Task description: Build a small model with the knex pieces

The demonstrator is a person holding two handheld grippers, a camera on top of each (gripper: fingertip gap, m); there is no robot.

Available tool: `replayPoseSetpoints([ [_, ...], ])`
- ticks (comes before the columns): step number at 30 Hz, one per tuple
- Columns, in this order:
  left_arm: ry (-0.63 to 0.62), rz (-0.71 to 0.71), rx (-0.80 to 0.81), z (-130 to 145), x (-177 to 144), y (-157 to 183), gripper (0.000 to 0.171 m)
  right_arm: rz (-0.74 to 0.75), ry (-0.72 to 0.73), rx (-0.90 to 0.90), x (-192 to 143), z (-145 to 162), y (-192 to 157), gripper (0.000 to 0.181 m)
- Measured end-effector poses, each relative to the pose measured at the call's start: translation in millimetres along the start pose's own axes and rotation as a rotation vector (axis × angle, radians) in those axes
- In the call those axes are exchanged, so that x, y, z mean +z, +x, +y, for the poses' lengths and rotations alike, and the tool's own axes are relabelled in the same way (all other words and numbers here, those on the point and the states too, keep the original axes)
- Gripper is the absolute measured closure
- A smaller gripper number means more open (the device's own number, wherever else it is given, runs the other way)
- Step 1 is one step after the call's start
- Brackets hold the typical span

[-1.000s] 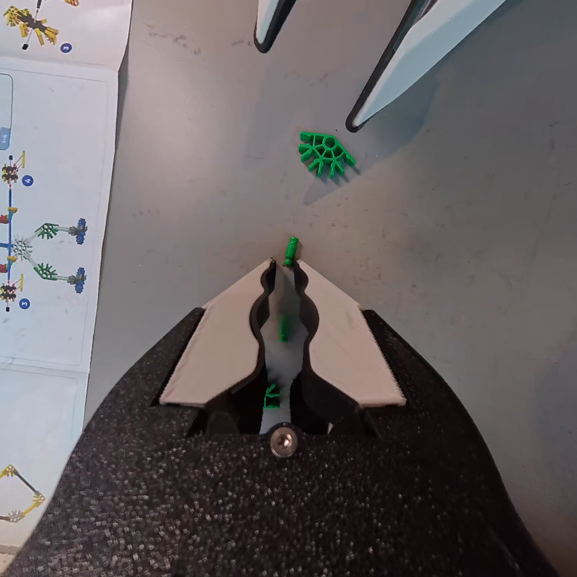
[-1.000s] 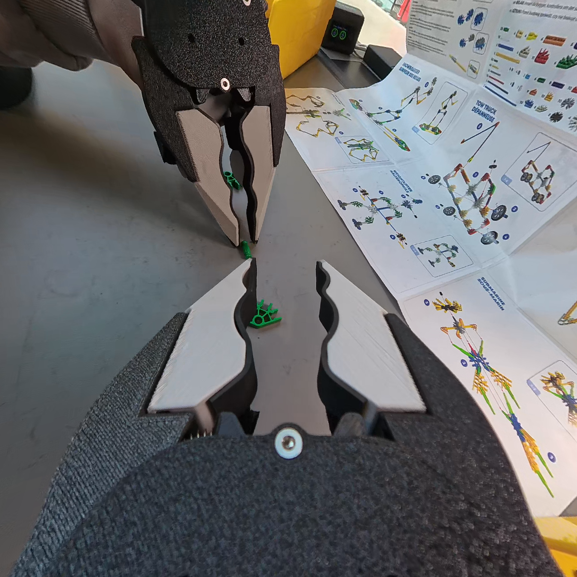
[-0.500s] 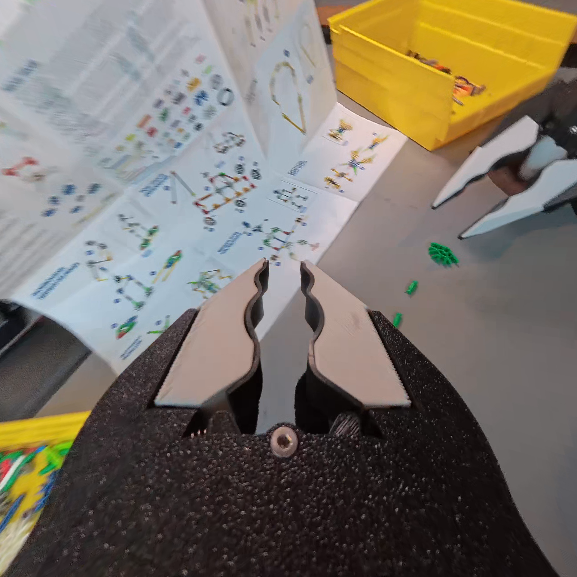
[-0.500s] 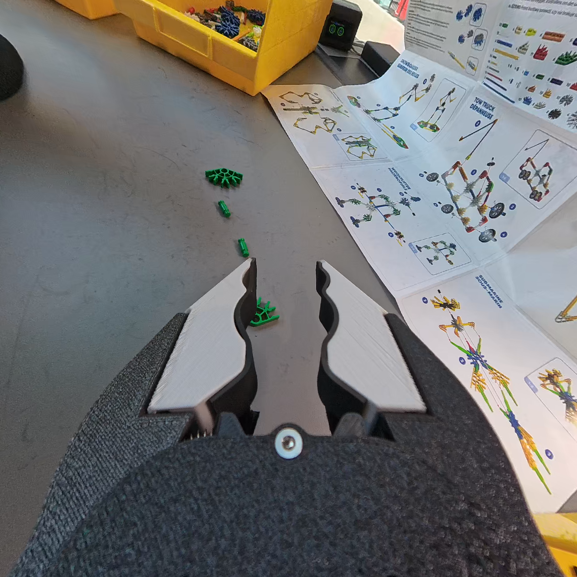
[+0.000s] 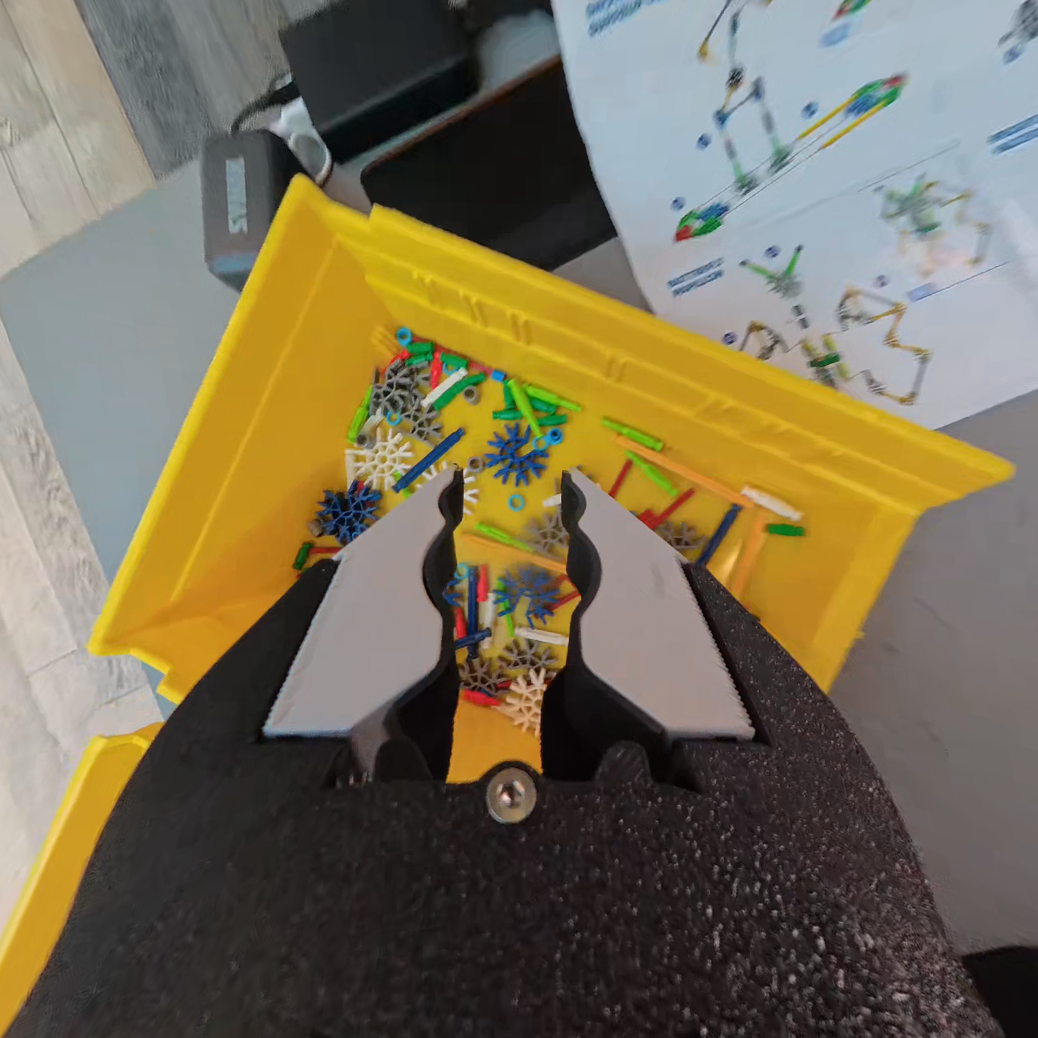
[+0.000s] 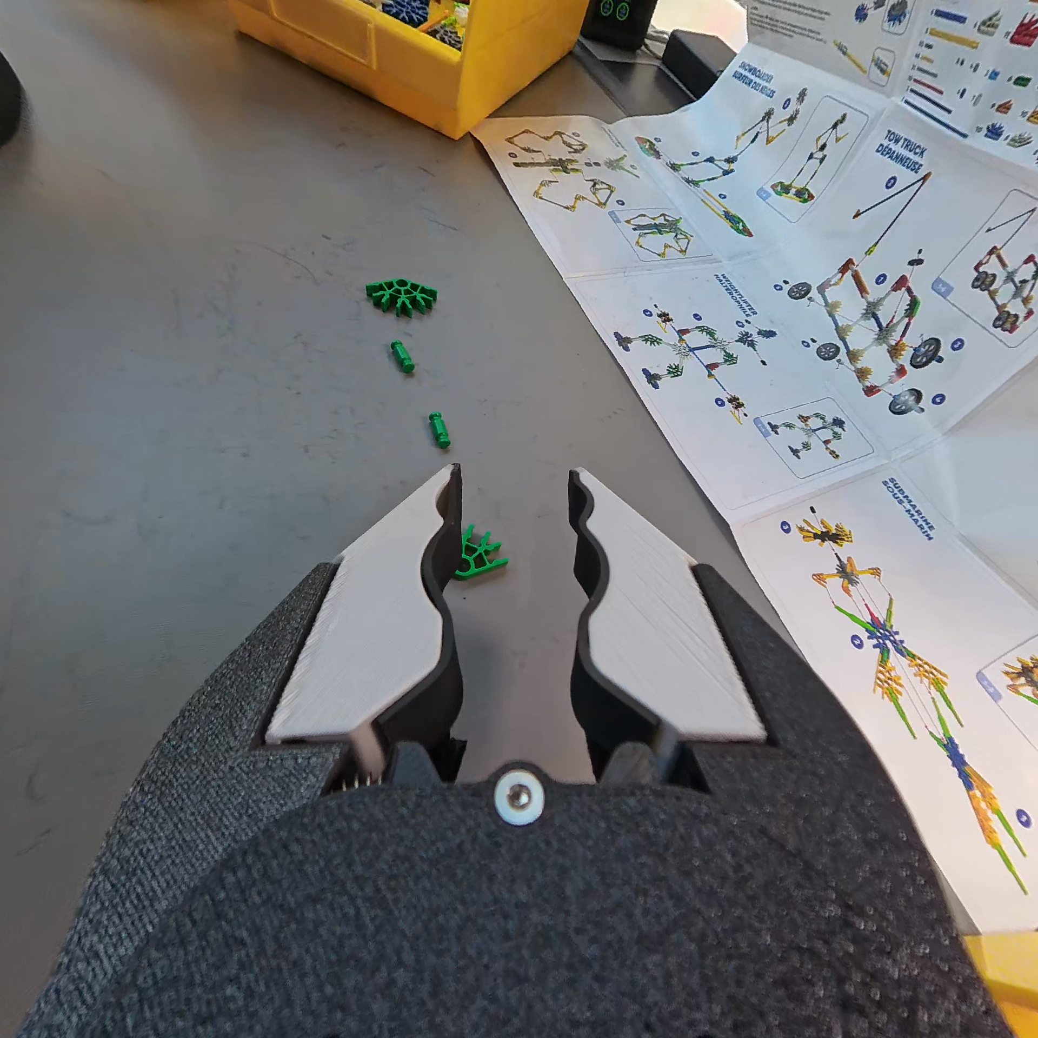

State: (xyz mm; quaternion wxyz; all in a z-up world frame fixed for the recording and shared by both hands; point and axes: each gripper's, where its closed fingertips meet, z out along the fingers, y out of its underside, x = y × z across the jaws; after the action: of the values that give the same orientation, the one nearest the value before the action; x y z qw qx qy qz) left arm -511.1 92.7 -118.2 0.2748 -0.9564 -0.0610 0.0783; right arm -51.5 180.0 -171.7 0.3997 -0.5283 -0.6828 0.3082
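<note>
Yellow bin (image 5: 269,449) of mixed parts — under my left gripper (image 5: 512,477), parted, empty | right gripper (image 6: 514,469) — spread, green connector (image 6: 480,553) beside its left finger.

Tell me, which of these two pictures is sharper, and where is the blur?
Right wrist view: sharp; the green rods and instruction sheet are crisp, with straight edges bowed by the wide lens. Left wrist view: motion-smeared, worst on the instruction sheet; the yellow bin stays readable.

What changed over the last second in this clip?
The left gripper let go of the green rods, opened, and swung away to hover over the yellow bin of building pieces. The right gripper stayed open above the near green connector; far connector unmoved.
</note>
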Motion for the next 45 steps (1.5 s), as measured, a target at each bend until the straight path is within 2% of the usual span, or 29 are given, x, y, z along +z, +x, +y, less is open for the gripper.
replayPoseSetpoints([
  [3, -0.151, -0.028, -0.009, 23, 37, -17, 0.138, 0.010, 0.015, 0.017, -3, -1, 4, 0.145],
  [6, -0.281, -0.049, -0.008, 42, 59, -32, 0.134, 0.013, 0.026, 0.038, -5, -1, 8, 0.145],
  [12, -0.384, -0.009, -0.036, 58, 79, -39, 0.129, 0.000, 0.028, 0.035, -5, -1, 7, 0.145],
  [19, -0.378, 0.072, -0.063, 60, 83, -36, 0.131, -0.017, 0.014, 0.016, -3, 0, 1, 0.144],
  [22, -0.391, 0.119, -0.064, 60, 83, -28, 0.147, -0.017, 0.013, 0.019, -3, 0, 2, 0.144],
  [26, -0.421, 0.108, -0.036, 60, 82, -29, 0.147, -0.015, 0.020, 0.033, -3, -1, 3, 0.145],
  [29, -0.455, 0.061, 0.043, 59, 78, -33, 0.138, -0.014, 0.022, 0.050, -3, -1, 5, 0.145],
  [34, -0.365, 0.060, 0.065, 35, 78, -30, 0.134, -0.011, 0.027, 0.070, -3, -1, 8, 0.145],
  [37, -0.390, 0.078, 0.045, 41, 87, -28, 0.128, -0.009, 0.027, 0.067, -3, -1, 8, 0.145],
  [40, -0.361, 0.137, -0.028, 38, 92, -20, 0.131, -0.009, 0.026, 0.064, -3, -1, 8, 0.145],
  [42, -0.370, 0.157, -0.025, 41, 94, -15, 0.139, -0.013, 0.025, 0.063, -3, -1, 7, 0.145],
  [45, -0.388, 0.151, -0.019, 42, 94, -16, 0.141, -0.013, 0.024, 0.053, -3, -1, 6, 0.145],
])
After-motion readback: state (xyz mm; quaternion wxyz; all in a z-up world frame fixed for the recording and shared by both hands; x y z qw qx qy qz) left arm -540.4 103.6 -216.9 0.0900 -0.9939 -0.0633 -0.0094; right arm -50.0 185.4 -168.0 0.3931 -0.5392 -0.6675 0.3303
